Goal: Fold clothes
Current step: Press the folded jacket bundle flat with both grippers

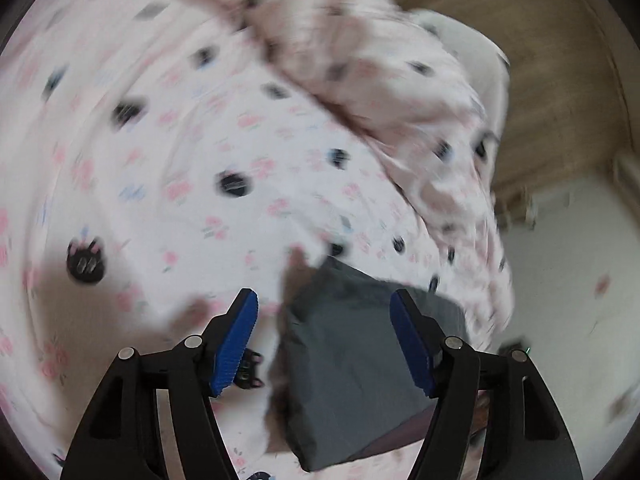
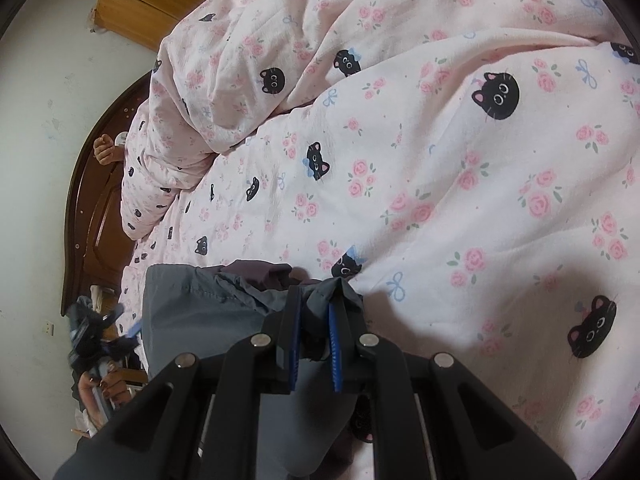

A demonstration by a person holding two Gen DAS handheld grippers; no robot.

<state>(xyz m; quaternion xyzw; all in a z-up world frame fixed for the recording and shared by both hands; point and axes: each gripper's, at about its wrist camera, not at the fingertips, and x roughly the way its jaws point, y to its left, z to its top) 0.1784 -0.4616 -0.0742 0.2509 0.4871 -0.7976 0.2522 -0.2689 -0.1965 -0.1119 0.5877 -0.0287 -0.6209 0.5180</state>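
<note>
A grey garment (image 1: 352,372) lies folded flat on a pink bedsheet (image 1: 180,184) printed with roses and black cat faces. My left gripper (image 1: 324,304) hovers above its near end, open, blue pads wide apart with nothing between them; this view is motion-blurred. In the right wrist view the same grey garment (image 2: 192,312) spreads to the left, with a darker purple-grey layer showing at its top edge. My right gripper (image 2: 314,300) is shut on a bunched corner of the grey garment, and cloth is pinched between the blue pads (image 2: 334,344).
A rumpled quilt (image 2: 248,64) in the same cat print is heaped at the far side of the bed. A dark wooden headboard (image 2: 96,208) curves at the left, a wooden cabinet (image 2: 148,4) beyond it. A person's hand (image 2: 106,390) holds the other gripper at lower left.
</note>
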